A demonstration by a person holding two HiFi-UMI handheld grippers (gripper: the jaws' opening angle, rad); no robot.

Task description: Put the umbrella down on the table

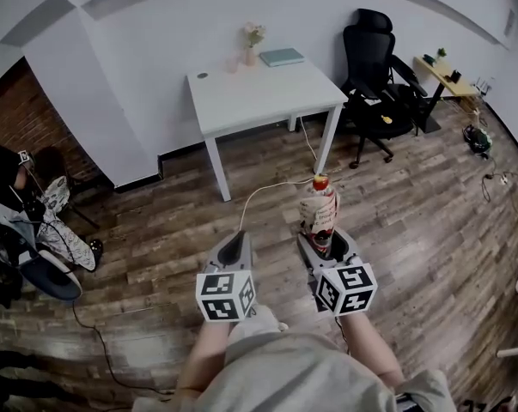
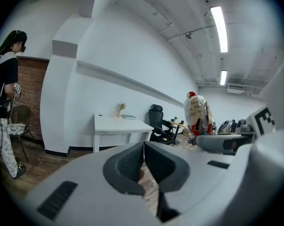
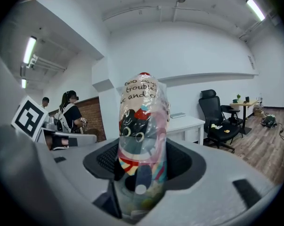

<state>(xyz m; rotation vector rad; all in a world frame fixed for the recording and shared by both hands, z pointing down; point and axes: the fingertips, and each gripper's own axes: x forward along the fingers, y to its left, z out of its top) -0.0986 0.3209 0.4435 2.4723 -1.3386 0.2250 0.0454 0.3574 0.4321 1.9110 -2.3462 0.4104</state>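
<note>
1. Glossy printed plastic is wrapping the folded umbrella (image 3: 141,140), which is standing between the pads of the right gripper (image 1: 325,240). The jaws are spread wide but are pressing on its lower end, so it is being gripped rather than merely resting there.
2. The umbrella is being carried out in front of the person, over the wooden floor (image 1: 413,230), with its red tip (image 1: 320,179) pointing up and away toward the white table (image 1: 259,101). It is hanging well apart from that table, so the putting-down is not yet done.
3. Gripping it by the base is probably leaving the long body free, so that it can be laid flat on the tabletop.
4. The left gripper (image 1: 234,245) is riding just beside the right one with its pads closed together and nothing between them. It seems to be idling, keeping clear of the load.
5. The table is standing against the wall ahead, and its near part is lying bare, which is offering room for the umbrella.
6. As for containers, the cartoon-printed sleeve is holding the folded canopy. A small pink vase (image 1: 251,57) at the table's far edge is holding pale flowers (image 1: 254,33), and a teal book (image 1: 282,57) is lying just beside it. Aiming for the near side is likely the safer course, as it avoids the vase.
</note>
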